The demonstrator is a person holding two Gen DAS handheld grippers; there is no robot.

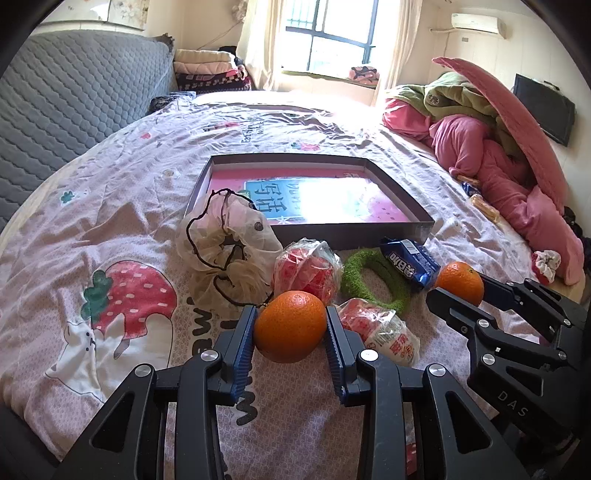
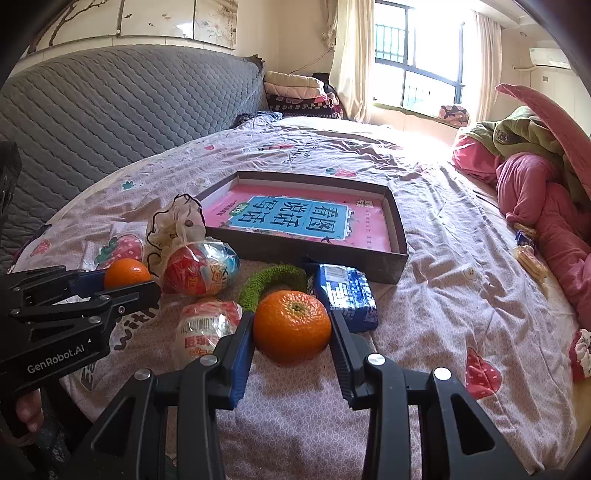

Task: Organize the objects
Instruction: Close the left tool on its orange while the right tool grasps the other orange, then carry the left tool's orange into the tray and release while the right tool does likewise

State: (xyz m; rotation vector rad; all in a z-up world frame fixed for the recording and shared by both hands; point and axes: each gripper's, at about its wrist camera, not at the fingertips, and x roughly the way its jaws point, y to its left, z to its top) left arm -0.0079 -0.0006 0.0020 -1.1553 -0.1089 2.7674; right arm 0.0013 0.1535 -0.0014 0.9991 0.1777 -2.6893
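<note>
My left gripper (image 1: 290, 328) is shut on an orange (image 1: 290, 326) just above the bedsheet; this orange also shows in the right wrist view (image 2: 127, 272). My right gripper (image 2: 291, 326) is shut on a second orange (image 2: 291, 325), seen in the left wrist view (image 1: 460, 282) too. Beyond them lies a shallow dark box (image 1: 417, 227) with a pink and blue book (image 2: 295, 218) inside. In front of the box lie two red wrapped snacks (image 1: 306, 269) (image 1: 380, 332), a green scrunchie (image 1: 376, 280), a blue snack packet (image 2: 345, 291) and a cream scrunchie (image 1: 225, 243).
The bed has a pink strawberry-print sheet (image 1: 129, 206). A grey quilted headboard (image 2: 110, 107) stands at the left. Pink and green bedding (image 1: 491, 147) is piled at the right, with small snack packets (image 2: 530, 254) beside it. A window (image 1: 332, 33) is at the back.
</note>
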